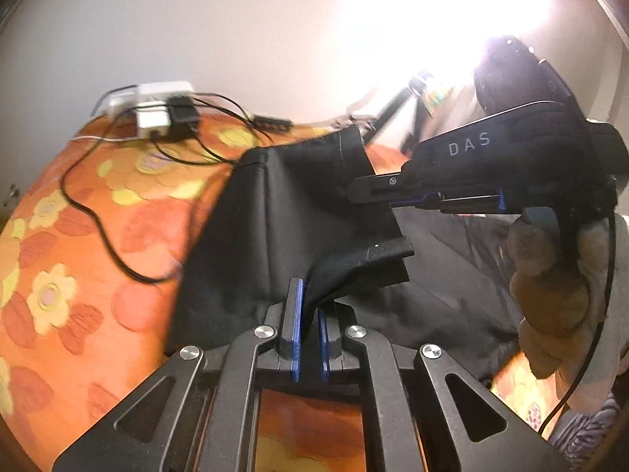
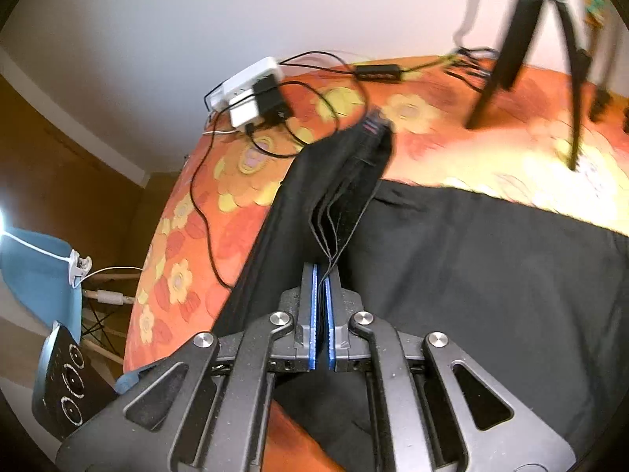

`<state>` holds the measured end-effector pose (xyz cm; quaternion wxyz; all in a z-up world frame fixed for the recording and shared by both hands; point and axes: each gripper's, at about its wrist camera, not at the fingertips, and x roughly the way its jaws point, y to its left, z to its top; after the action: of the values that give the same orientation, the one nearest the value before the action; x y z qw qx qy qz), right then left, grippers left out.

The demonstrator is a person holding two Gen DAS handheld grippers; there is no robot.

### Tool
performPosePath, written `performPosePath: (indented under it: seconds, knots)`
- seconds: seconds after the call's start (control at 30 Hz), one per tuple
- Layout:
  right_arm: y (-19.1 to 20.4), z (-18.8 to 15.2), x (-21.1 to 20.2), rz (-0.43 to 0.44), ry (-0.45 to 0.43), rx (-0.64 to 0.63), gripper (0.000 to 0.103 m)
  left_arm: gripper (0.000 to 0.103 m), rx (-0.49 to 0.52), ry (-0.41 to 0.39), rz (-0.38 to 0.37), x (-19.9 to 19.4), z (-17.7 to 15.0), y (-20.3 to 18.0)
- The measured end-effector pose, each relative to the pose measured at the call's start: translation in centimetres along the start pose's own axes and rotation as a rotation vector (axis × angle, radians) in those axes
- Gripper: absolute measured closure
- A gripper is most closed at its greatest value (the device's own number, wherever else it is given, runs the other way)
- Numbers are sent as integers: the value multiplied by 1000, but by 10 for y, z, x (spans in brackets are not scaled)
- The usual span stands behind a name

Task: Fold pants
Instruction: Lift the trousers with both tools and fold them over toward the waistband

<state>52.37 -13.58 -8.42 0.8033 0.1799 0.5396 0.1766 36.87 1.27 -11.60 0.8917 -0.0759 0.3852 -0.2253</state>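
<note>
Black pants point(image 2: 471, 259) are lying across an orange flowered bedcover point(image 1: 78, 236), with part of the cloth being lifted off it. The left gripper point(image 1: 310, 314) is clamping a thick hem edge between its nearly closed blue pads. The right gripper point(image 2: 322, 306) is pinching several stacked fabric layers the same way. From those pads, a raised fold is running away toward the far side of the bed, ending near a white power strip point(image 2: 247, 82) and its tangle of black cables point(image 2: 204, 204). Bare bedcover is lying open to the left of the cloth. On the far right, tripod legs point(image 2: 507, 59) are standing on the bed, well apart from the pants.
</note>
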Motion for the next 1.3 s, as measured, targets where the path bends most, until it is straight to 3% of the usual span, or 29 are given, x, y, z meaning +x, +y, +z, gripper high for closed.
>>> performPosePath:
  seconds: [0.33, 0.63, 0.87, 1.3]
  knots:
    - [-61, -38, -38, 14, -29, 81, 99, 97, 86, 98, 12, 16, -8, -62]
    - [-96, -44, -83, 25, -110, 97, 99, 97, 109, 110, -24, 20, -16, -119]
    - [-124, -59, -104, -22, -118, 86, 99, 97, 88, 134, -73, 29, -27, -146]
    - [-178, -79, -157, -126, -199, 91, 99, 97, 179, 201, -153, 62, -42, -216]
